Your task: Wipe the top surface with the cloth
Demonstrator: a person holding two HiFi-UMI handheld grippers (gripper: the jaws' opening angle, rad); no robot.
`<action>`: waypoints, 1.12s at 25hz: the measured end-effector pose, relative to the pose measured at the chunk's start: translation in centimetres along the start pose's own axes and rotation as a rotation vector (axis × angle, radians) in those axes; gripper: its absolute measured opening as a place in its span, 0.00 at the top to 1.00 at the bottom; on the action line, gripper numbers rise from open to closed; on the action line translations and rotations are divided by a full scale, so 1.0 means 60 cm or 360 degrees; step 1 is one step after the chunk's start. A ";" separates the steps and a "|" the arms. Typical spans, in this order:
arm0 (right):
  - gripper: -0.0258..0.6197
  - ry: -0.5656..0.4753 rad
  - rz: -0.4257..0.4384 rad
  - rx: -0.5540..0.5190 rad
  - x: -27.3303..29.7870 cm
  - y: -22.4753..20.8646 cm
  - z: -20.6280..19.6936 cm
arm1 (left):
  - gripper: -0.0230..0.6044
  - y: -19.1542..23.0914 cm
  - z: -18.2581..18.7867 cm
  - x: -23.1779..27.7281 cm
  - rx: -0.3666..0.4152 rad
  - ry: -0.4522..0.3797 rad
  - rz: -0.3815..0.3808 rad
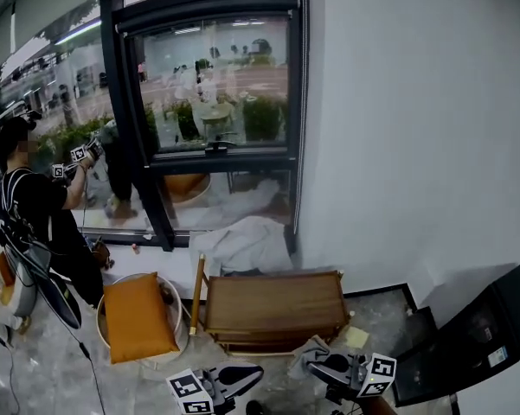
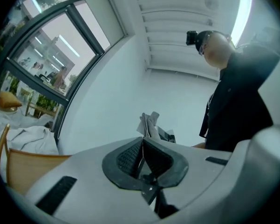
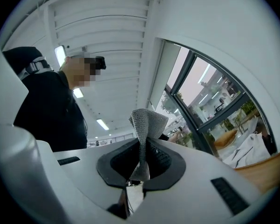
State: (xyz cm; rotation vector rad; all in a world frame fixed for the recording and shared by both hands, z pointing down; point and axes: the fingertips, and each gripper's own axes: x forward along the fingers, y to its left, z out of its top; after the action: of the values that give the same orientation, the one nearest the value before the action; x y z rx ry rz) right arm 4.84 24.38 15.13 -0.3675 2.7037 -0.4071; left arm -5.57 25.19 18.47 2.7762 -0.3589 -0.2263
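Cloth [image 3: 147, 121]: grey and knitted, pinched in the right gripper [image 3: 140, 154]. A folded tuft stands above the jaw tips and a narrow strip runs down between the pads.

Right gripper, state: clenched on the cloth, with the jaws pressed against it from both sides.

Cloth, place: in the head view the cloth [image 1: 309, 352] hangs at the tip of the right gripper [image 1: 318, 367]. It is in front of the table's near edge, towards the near right corner, and does not lie on the top.

Left gripper [image 2: 140, 147]: jaws closed pad to pad, with nothing seen between them. In the head view the left gripper [image 1: 249, 373] is beside the right one, in front of the table's near edge. From the left gripper view the cloth [image 2: 149, 124] shows beyond the jaw tips, apart from them.

Table [image 1: 272, 303]: low and wooden, with a bare top and raised ends. It stands before the window [image 1: 216, 85].

Cushion [image 1: 138, 316]: orange, on a round stool [image 1: 175, 311] just beside the table's left end.

Sheet [image 1: 247, 242]: white and crumpled, behind the table's far edge and under the window.

Box [image 1: 471, 340]: black, on the floor well to the right of the table.

Person [image 1: 35, 210]: in dark clothes, at the far left by the window.
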 end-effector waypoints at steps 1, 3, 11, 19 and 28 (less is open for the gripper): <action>0.90 0.0026 0.0027 0.0004 -0.005 0.016 -0.009 | 0.94 -0.015 -0.009 0.000 -0.0058 -0.0016 0.0012; 0.90 0.0097 0.0085 -0.0009 -0.017 0.052 -0.035 | 0.94 -0.051 -0.024 0.000 -0.0175 -0.0079 0.0023; 0.90 0.0288 0.0086 0.0012 -0.057 0.118 -0.116 | 0.94 -0.169 -0.097 0.023 -0.0410 0.0031 -0.0110; 0.90 0.0312 -0.0260 -0.0216 -0.063 0.109 -0.082 | 0.94 -0.143 -0.056 -0.013 -0.0573 -0.0304 -0.0238; 0.91 0.0352 -0.0214 -0.0176 0.016 0.171 -0.176 | 0.94 -0.119 -0.134 -0.115 -0.0423 -0.0015 -0.0111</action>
State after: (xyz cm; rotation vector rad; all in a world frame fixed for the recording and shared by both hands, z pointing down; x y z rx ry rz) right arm -2.26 35.96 20.79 -0.5687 2.9350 -0.3553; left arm -9.04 36.01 24.28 2.5281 -0.2168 -0.2820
